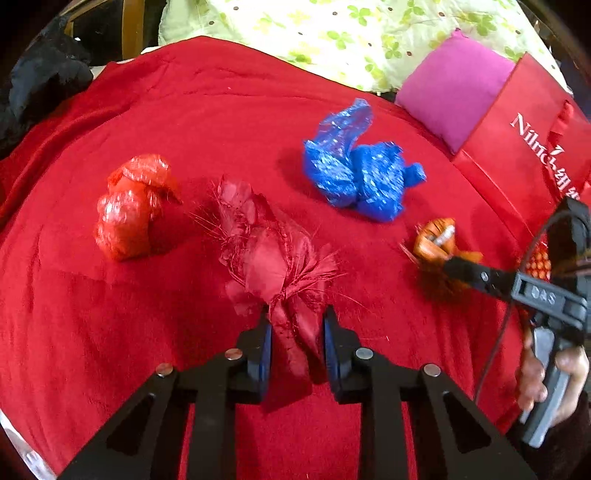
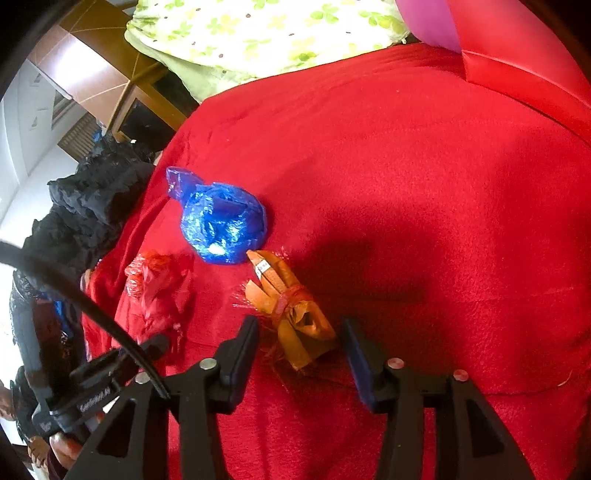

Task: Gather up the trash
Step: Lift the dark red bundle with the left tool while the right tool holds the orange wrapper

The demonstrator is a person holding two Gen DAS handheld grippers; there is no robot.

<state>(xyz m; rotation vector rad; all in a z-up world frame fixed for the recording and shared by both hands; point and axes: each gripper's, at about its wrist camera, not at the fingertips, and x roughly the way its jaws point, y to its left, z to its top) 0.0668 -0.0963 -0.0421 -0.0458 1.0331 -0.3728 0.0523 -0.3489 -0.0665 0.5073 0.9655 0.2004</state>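
Observation:
My left gripper [image 1: 297, 332] is shut on the tail of a dark red frayed fabric bundle [image 1: 266, 251] that lies on the red cloth [image 1: 184, 110]. A crumpled red plastic bag [image 1: 129, 210] lies to its left and a blue plastic bag [image 1: 358, 173] farther back on the right. My right gripper [image 2: 301, 332] stands open around an orange wrapper [image 2: 295, 314] tied with red string; neither pad touches it. In the right wrist view the blue plastic bag [image 2: 221, 225] sits just beyond the wrapper, and the dark red bundle [image 2: 159, 288] is to the left.
A red paper shopping bag [image 1: 517, 155] stands at the right edge, with a pink cushion [image 1: 450, 85] behind it. A green floral quilt [image 1: 332, 33] lies along the back. Black clothing [image 1: 40, 81] is piled at the far left. A person's hand [image 1: 546, 384] holds the right tool.

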